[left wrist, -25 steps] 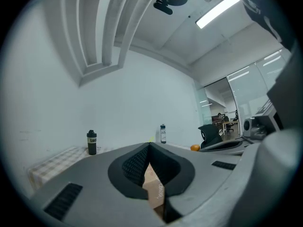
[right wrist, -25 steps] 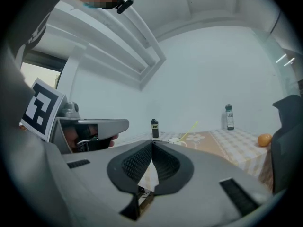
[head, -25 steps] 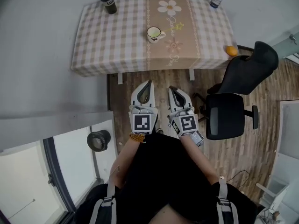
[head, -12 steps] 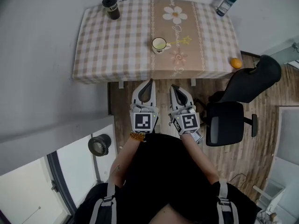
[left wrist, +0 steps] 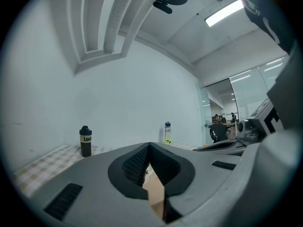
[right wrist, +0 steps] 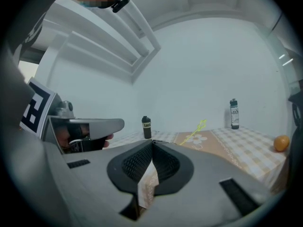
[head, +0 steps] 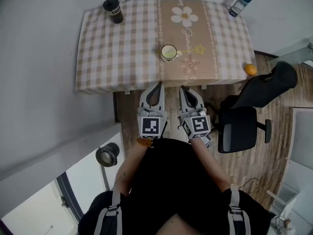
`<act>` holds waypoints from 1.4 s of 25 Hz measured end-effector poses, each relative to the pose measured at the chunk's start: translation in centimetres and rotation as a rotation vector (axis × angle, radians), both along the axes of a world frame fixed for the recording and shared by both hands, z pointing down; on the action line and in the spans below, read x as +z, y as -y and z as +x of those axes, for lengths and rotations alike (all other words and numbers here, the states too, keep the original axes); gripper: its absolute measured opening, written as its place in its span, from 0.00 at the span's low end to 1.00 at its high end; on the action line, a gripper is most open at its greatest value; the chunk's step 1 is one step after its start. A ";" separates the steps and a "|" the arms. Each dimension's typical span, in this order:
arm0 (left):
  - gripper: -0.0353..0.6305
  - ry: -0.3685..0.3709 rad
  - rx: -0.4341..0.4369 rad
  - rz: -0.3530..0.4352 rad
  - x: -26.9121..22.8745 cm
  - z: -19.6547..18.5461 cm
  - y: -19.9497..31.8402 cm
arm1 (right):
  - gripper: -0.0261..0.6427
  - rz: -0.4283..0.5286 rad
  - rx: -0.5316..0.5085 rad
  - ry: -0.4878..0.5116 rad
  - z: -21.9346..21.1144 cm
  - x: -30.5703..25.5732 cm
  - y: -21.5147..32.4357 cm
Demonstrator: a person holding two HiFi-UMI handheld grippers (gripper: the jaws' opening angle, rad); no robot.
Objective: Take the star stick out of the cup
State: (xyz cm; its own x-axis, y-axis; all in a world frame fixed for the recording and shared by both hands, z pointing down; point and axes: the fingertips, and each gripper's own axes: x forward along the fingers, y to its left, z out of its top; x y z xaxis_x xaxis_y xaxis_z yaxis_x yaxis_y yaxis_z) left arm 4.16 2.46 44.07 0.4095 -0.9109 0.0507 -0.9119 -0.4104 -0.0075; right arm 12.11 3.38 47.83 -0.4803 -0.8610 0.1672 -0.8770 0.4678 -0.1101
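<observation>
A white cup [head: 169, 52] stands near the middle of the checked tablecloth [head: 122, 48]. A thin yellow-green star stick [head: 198, 49] leans out of the cup to the right. In the right gripper view the star stick [right wrist: 198, 129] rises above the jaws, and the cup is hidden. My left gripper [head: 157, 85] and right gripper [head: 182, 89] hang side by side just short of the table's near edge, over the wooden floor. Both are shut with nothing in them. In the left gripper view only the star's tip [left wrist: 167, 141] shows.
A black tumbler [head: 113, 10] stands at the table's far left corner and a bottle [head: 241, 4] at its far right. An orange [head: 251, 69] lies at the near right corner. A black office chair [head: 244, 116] stands to the right of my grippers.
The table has drawn nearer in the head view. Both grippers have come up close to its front edge, still shut and side by side.
</observation>
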 end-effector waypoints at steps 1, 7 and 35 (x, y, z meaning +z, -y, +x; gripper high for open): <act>0.04 -0.002 0.002 -0.003 0.1 -0.1 0.5 | 0.04 -0.002 0.001 -0.002 -0.1 0.1 0.5; 0.04 -0.016 0.019 -0.011 0.8 -1.0 3.4 | 0.04 -0.017 0.007 -0.015 -1.0 0.8 3.6; 0.04 -0.068 0.025 0.003 1.9 -5.1 11.5 | 0.04 -0.046 0.126 0.001 1.9 4.0 12.8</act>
